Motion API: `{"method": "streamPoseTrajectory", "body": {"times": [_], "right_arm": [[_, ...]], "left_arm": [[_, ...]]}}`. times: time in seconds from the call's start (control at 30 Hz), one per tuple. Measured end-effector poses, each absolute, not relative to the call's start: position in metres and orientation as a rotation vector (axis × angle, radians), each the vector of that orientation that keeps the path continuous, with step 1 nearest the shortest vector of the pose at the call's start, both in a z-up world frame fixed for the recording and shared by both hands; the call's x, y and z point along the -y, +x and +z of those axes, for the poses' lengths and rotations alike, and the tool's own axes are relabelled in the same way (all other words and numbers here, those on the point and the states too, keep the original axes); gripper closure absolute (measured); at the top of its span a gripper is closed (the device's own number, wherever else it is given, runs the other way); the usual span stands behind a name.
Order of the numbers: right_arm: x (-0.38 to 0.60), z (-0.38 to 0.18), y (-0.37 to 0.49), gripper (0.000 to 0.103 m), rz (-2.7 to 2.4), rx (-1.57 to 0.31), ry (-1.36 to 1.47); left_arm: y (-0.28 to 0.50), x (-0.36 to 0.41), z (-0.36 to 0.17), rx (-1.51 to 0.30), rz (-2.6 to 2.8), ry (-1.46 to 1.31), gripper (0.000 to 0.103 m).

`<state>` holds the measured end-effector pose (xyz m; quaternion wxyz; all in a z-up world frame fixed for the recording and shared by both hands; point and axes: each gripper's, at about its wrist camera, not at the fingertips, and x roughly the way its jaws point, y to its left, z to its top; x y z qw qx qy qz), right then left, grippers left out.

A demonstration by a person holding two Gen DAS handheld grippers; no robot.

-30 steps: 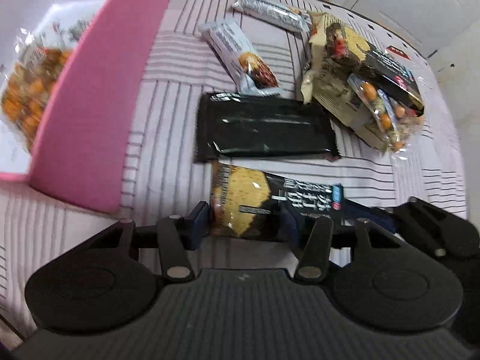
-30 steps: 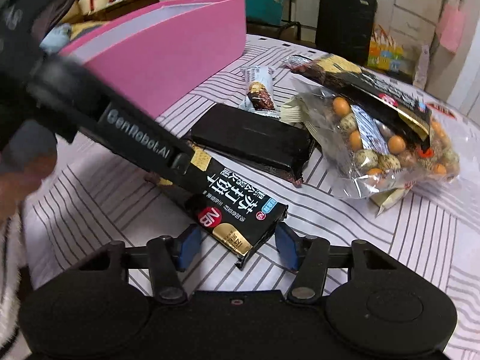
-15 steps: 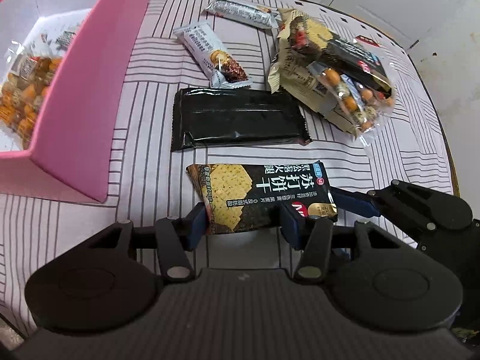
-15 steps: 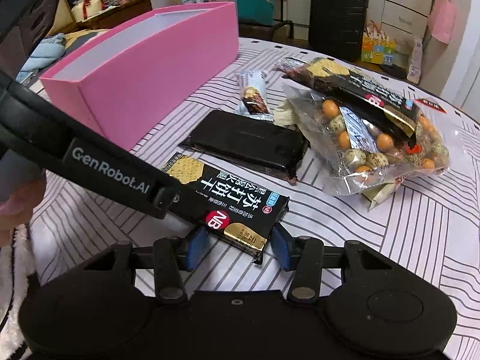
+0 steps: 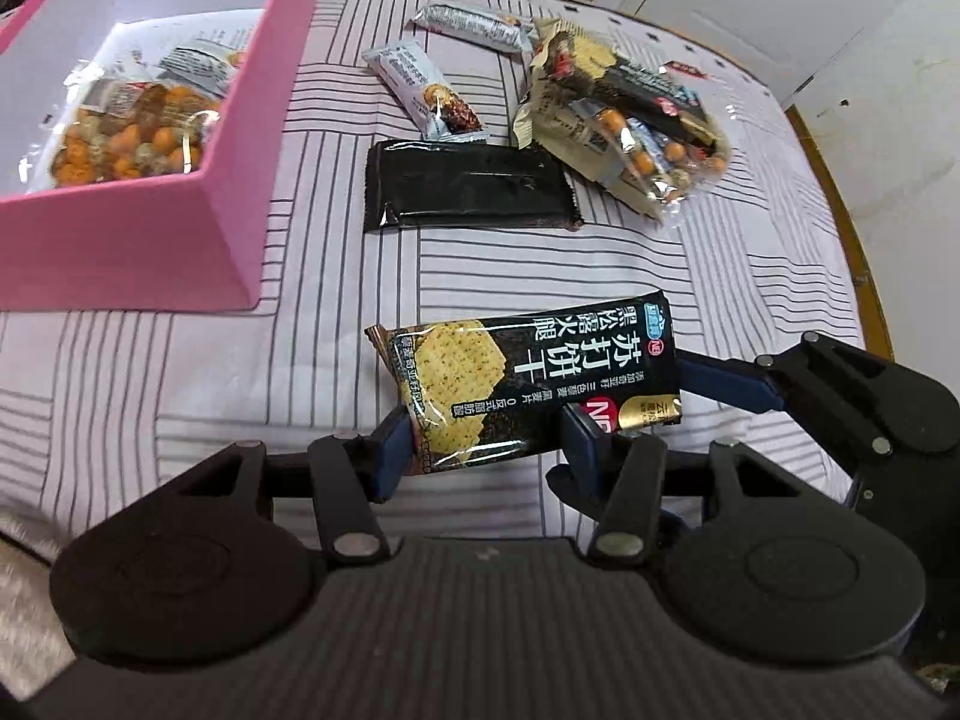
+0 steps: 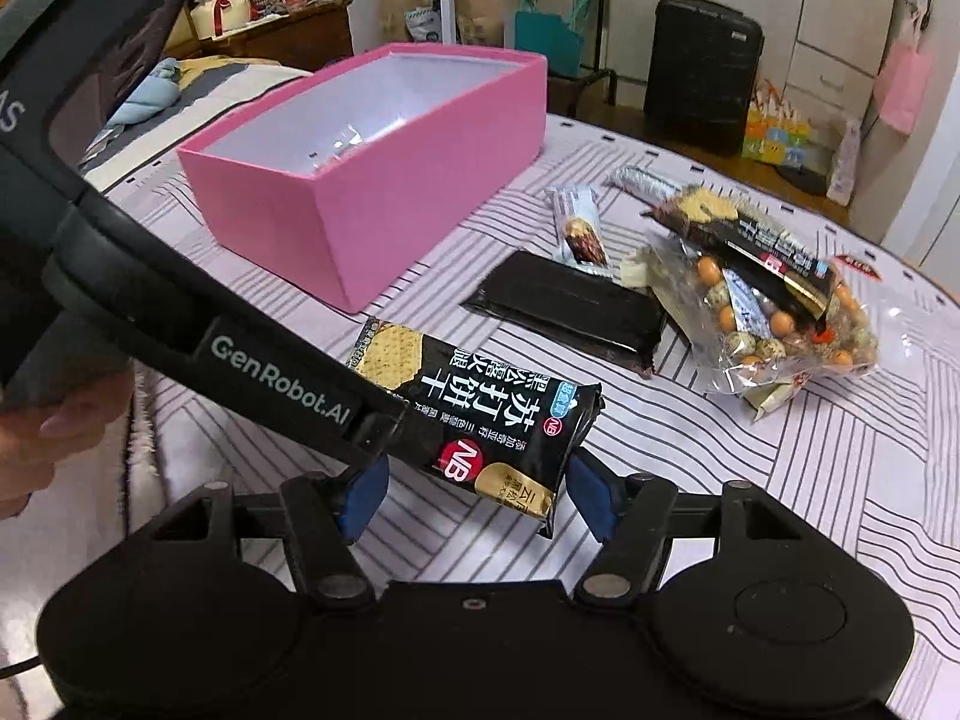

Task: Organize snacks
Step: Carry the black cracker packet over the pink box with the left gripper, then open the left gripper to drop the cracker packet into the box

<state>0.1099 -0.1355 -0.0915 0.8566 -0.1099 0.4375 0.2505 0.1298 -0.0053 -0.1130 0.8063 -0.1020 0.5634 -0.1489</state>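
Cracker pack [image 5: 528, 387] — glossy black, cracker picture, pinched by both grippers' fingers [image 5: 393, 441].

Site: home, lived-in room | evidence beyond right gripper: black suitcase [image 6: 702, 72], white wardrobe [image 6: 834, 30], bedding [image 6: 162, 90] far left, shopping bags [image 6: 549, 36]

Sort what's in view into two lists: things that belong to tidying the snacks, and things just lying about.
Part of the job:
- soda cracker pack, gripped by left hand-held gripper and right hand-held gripper
- pink box
- plain black packet
- coated peanut bag
- two snack bars

Lying about:
- black suitcase
- teal bag
- striped tablecloth
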Motion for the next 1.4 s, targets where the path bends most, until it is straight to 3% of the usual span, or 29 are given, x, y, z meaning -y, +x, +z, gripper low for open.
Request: {"method": "streamPoseTrajectory", "body": {"times": [0.67, 1.07, 1.4], "right_arm": [[0.083, -0.009, 0.087, 0.032, 0.564, -0.872, -0.202], [0.033, 0.005, 0.14, 0.035, 0.657, -0.8, -0.243], [0.007, -0.015, 0.231, 0.04, 0.723, -0.798, -0.206]], "left_arm": [[0.089, -0.07, -0.027, -1.076, -0.317, -0.279, 0.049], [0.127, -0.134, -0.019, -0.958, -0.24, -0.357, 0.049], [0.221, -0.177, -0.038, -0.948, -0.174, -0.386, 0.049]]}}
